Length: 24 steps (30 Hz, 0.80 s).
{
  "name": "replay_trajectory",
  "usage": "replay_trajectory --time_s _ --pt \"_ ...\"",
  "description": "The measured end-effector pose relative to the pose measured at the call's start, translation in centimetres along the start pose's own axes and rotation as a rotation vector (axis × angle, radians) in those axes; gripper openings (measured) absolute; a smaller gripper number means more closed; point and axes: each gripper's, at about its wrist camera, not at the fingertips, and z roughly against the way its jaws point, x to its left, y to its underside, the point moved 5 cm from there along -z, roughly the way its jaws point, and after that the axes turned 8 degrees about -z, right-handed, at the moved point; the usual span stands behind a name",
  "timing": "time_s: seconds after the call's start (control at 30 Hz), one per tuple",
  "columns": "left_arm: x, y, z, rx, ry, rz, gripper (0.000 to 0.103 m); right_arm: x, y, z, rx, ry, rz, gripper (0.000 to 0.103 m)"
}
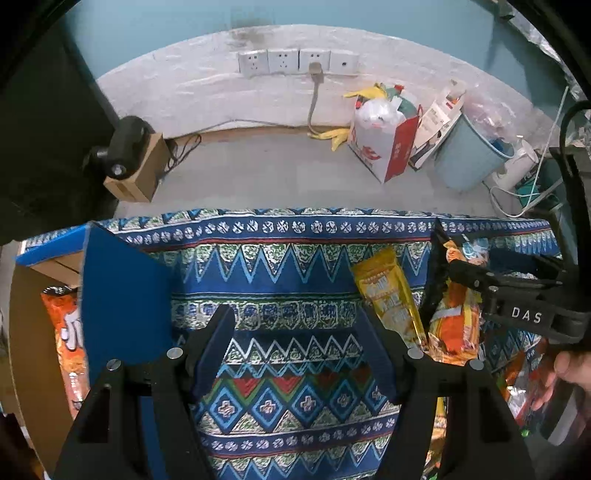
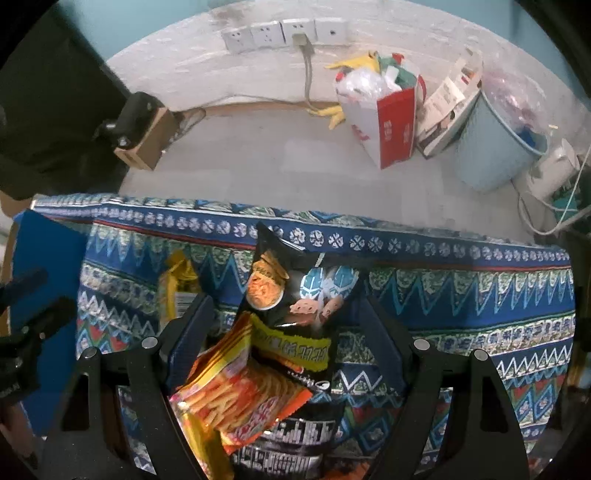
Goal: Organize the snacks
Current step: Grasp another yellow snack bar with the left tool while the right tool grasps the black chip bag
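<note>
Grippers both point steeply down at a table draped in a blue patterned cloth (image 1: pixel 295 273).

Left gripper (image 1: pixel 295 325): its blue fingers (image 1: pixel 216 343) stand apart with only bare cloth between them, grasping nothing. Just to its right lies a yellow snack packet (image 1: pixel 388 295), its lower end close beside the right finger; whether they touch I cannot tell. Further right is an orange snack bag (image 1: pixel 458 325), and over it hangs the right gripper (image 2: pixel 284 325), seen from the side, with part of a hand (image 1: pixel 569 373) at the frame's right edge behind it. To the left of the left gripper a blue box flap (image 1: pixel 122 302) stands up, and beyond it an orange packet (image 1: pixel 68 332) lies inside a cardboard box (image 1: pixel 22 332).

Right gripper: its jaws are spread wide and released, pads pressing on nothing. Between and below the fingers (image 2: pixel 190 332) sits a pile of snacks: an orange-and-yellow packet (image 2: pixel 240 398) nearest the left finger, and a black chip bag (image 2: pixel 295 291) rising past the fingertips. Left of the gripper the yellow snack packet shows again, and the left gripper's black frame shows at the far left edge.

Beyond the table's far edge are the floor, a red-and-white paper bag (image 2: pixel 384 122), a light blue bin (image 2: pixel 491 147) and wall sockets (image 2: pixel 284 31).
</note>
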Motion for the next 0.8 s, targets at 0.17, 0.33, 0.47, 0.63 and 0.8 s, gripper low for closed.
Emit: replay_trajectory --time_s 0.17,0.33,0.47,0.63,0.8 --pt "-0.6 0.1 -1.6 0.044 0.043 0.031 0.070 -0.3 0.2 -1.8 0.027 0.013 -0.017 0.080" --pt "-1.8 0.6 -2.7 0.081 0.069 0.033 0.070 -0.9 0.5 -3.0 0.051 -0.011 -0.029 0.080" --pt "-3.0 1.3 -3.2 0.105 0.100 0.039 0.070 -1.2 0.3 -2.9 0.041 -0.010 -0.001 0.065" --pt "-4.5 2.0 -3.4 0.110 0.124 0.034 0.073 -1.7 0.0 -2.0 0.008 0.006 0.007 0.051" --pt "-5.8 2.1 -3.8 0.122 0.163 0.061 0.077 -2.8 -0.2 -1.0 -0.039 0.059 0.013 0.050"
